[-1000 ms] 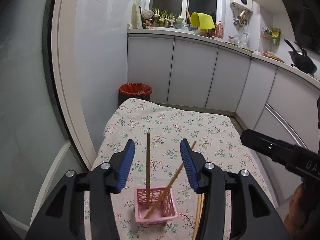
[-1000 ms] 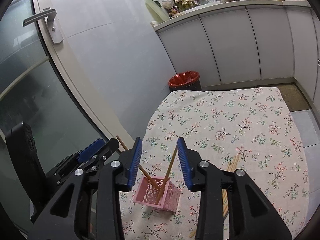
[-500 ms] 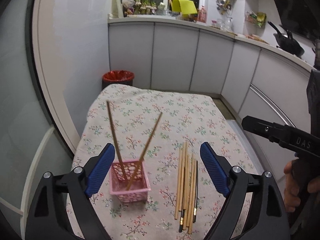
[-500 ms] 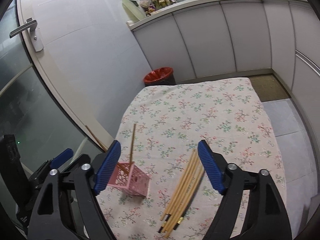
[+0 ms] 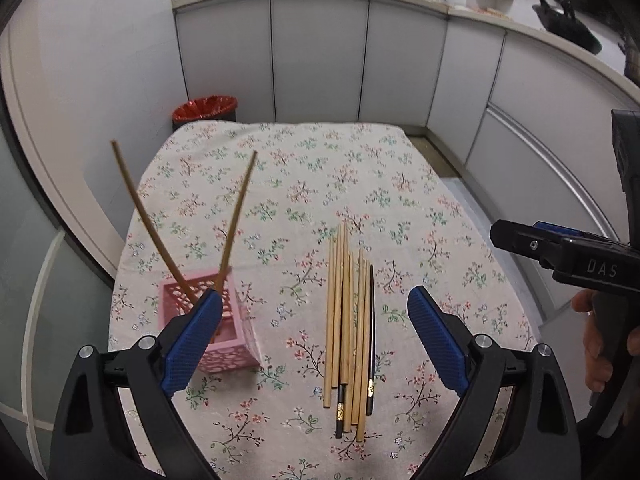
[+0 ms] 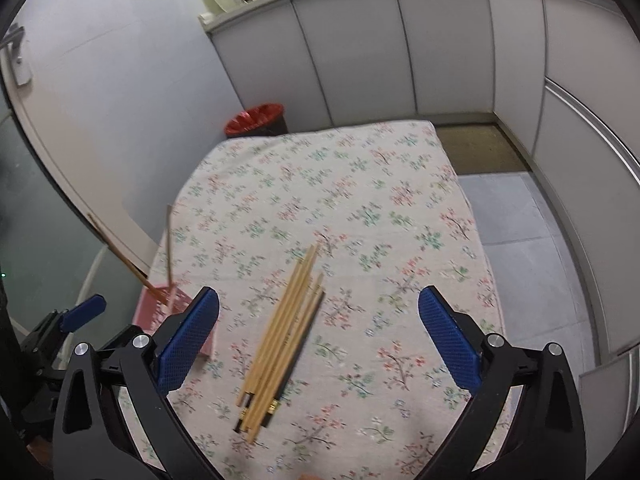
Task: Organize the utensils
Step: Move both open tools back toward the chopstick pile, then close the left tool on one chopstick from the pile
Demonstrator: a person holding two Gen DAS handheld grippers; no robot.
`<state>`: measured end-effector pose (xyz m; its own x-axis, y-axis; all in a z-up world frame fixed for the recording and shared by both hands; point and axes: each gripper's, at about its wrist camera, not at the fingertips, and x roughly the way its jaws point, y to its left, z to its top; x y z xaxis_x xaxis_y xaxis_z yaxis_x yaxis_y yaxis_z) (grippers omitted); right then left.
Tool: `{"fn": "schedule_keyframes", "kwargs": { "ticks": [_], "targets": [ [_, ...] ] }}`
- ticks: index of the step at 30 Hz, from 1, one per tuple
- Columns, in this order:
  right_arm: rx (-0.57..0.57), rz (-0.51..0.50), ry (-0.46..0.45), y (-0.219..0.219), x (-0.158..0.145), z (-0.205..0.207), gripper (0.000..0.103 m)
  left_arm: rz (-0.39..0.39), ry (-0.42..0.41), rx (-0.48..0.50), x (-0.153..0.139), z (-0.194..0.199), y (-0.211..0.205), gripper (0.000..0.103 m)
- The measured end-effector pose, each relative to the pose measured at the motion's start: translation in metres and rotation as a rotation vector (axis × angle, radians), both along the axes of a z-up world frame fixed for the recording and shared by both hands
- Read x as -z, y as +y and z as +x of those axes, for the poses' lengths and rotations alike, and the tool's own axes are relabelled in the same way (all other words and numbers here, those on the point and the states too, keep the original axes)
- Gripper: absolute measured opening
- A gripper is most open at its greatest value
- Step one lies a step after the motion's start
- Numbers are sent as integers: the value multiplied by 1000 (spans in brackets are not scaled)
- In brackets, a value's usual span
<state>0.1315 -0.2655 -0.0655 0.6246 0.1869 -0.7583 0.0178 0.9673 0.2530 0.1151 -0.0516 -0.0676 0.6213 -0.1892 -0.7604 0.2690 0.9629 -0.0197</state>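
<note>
A pink lattice basket [image 5: 224, 344] stands on the floral tablecloth at the near left, with two wooden chopsticks [image 5: 236, 216] leaning out of it. A bundle of several chopsticks [image 5: 350, 328] lies flat to its right. My left gripper [image 5: 316, 340] is open and empty, above the bundle. In the right wrist view the bundle [image 6: 284, 336] lies between the open jaws of my right gripper [image 6: 318, 340], which is empty. The basket [image 6: 160, 304] is at the left there, partly hidden by the left finger.
The table [image 5: 304, 168] is covered with a floral cloth. A red-lined bin [image 5: 205, 107] stands behind it against white cabinets [image 5: 320, 56]. The right gripper's body [image 5: 568, 256] shows at the right of the left wrist view. Floor tiles [image 6: 520, 240] lie right of the table.
Both grippers opened wide and drew back from the basket, each leaving a chopstick standing in it. Both views shifted right, so the bundle now lies centred.
</note>
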Motion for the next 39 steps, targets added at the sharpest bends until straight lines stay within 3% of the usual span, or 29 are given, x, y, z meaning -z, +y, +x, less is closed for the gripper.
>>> {"fn": "schedule_keyframes", "kwargs": {
  "ticks": [4,10,12,17,23,29,33,39],
  "targets": [
    [10,-30,94,-9,20,6,96,31,72,-10,16,14,-11,91],
    [32,-55,150,-23,33,10,96,10,161,-34,37,37,-27,89],
    [46,-51,165,-29,37,12,96,26,168,-23,42,43,-37,80],
    [80,-26,205,-42,49,19,96,61,224,-9,68,67,-58,43],
    [86,-6,234,-47,58,25,96,21,288,-74,107,110,-48,15],
    [80,-10,269,-46,70,35,96,-50,326,-92,128,138,-49,11],
    [74,-14,274,-45,72,40,96,-13,321,-107,137,151,-56,8],
    [74,-20,283,-48,76,44,96,-29,358,-126,153,162,-53,6]
  ]
}}
